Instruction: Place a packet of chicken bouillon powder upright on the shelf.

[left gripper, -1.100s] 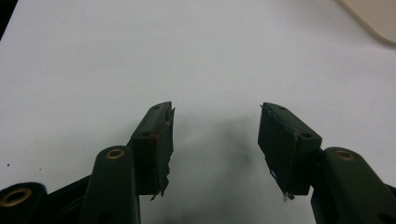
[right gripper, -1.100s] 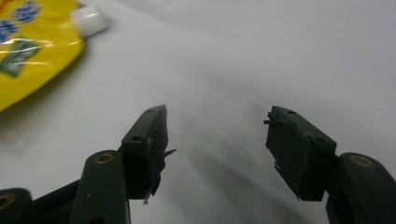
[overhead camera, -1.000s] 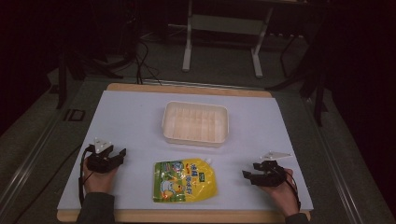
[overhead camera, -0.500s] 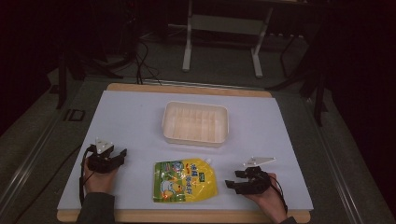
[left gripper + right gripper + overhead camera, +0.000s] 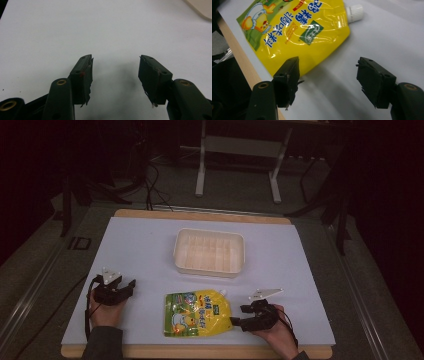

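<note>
My right gripper [image 5: 241,316], jaws just opening wide, nothing between them, sits at the yellow spout pouch's [image 5: 197,314] near-right corner. Left gripper [image 5: 125,287] idles apart, left of pouch. Risk: slick film slips, or jaw pushes pouch off the table edge [image 5: 200,351].

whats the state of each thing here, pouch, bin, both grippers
yellow pouch: flat on the table, white cap on, not held
plastic bin: upright behind the pouch, nothing inside that shows
right gripper: jaws apart and just been opening, at the pouch's right edge, nothing between the pads
left gripper: jaws apart over bare table, holding nothing
white table: bears the pouch and bin
</note>
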The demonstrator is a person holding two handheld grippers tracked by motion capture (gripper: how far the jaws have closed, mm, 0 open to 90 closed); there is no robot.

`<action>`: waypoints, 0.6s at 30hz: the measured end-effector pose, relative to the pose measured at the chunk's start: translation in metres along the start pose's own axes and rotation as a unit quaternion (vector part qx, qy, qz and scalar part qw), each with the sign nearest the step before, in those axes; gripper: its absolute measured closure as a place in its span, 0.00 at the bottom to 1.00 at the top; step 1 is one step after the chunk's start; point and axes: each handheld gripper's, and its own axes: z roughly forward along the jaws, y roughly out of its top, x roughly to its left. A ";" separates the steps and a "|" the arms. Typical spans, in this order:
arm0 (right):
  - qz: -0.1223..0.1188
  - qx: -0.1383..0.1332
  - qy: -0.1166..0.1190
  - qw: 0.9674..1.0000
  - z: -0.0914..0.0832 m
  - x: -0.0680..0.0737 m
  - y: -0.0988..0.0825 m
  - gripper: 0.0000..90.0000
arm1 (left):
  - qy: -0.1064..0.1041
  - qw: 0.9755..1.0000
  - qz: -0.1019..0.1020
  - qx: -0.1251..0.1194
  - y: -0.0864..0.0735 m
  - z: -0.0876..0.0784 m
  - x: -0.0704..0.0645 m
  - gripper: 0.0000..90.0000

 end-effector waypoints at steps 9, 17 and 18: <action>-0.001 0.009 0.016 1.000 0.009 0.007 0.003 0.34 | -0.001 1.000 -0.002 0.000 0.000 0.000 0.000 0.49; 0.001 0.019 0.024 1.000 0.019 0.010 0.004 0.33 | 0.000 1.000 -0.001 0.000 0.000 0.000 0.000 0.49; 0.003 0.021 0.026 0.999 0.020 0.010 0.003 0.33 | -0.001 1.000 -0.001 0.000 0.000 0.000 0.000 0.49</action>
